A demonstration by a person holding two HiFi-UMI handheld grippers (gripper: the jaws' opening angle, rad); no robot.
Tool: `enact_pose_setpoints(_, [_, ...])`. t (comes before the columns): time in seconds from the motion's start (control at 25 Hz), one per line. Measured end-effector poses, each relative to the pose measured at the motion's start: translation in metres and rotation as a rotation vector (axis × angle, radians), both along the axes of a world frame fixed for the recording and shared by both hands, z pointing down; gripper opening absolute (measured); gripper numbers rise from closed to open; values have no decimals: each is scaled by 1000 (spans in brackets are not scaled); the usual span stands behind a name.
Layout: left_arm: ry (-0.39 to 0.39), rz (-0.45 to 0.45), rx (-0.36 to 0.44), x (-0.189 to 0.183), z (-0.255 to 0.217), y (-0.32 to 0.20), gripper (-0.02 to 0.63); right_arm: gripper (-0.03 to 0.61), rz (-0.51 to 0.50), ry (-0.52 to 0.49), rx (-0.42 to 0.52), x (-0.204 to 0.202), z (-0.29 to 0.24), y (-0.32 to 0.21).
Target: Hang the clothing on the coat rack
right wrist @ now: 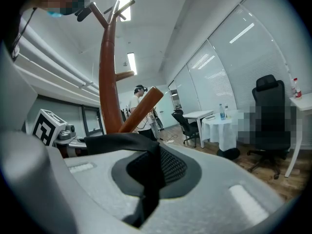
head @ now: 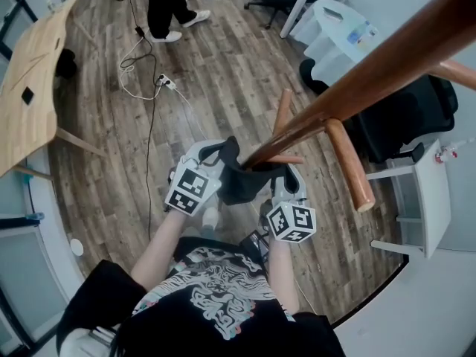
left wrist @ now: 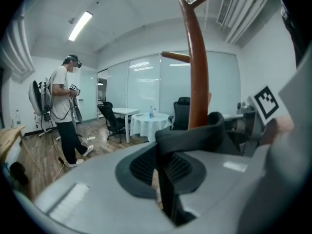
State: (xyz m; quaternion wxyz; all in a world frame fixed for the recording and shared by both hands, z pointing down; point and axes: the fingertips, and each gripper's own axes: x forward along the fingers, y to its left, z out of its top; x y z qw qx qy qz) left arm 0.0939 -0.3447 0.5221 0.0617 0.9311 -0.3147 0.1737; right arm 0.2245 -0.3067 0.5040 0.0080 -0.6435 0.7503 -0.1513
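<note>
Now: left tool (head: 212, 155) is pinched shut on a fold of the dark clothing (head: 236, 181). The right tool (head: 286, 177) is likewise clamped on the opposite edge. The clothing hangs stretched between the two tools, held up off the plank floor (head: 223, 73) right at the trunk of the wooden coat rack (head: 372, 76) (contact with the wood unclear), near a bare peg (head: 349, 166). A second person (head: 167, 6) stands well apart.

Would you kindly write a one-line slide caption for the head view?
Left gripper and right gripper each grip a black cloth garment, stretched between them near the brown wooden coat rack.
</note>
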Motion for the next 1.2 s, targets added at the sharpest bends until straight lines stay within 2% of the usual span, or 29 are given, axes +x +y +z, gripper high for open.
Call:
enact_pose_setpoints(0.52, [-16, -6, -55, 3, 11, -9, 6, 2, -43, -9, -16, 1, 8, -21])
enact_pose_setpoints(1.2, [-34, 10, -147, 18, 43, -9, 6, 2, -55, -14, -79, 10, 41, -20])
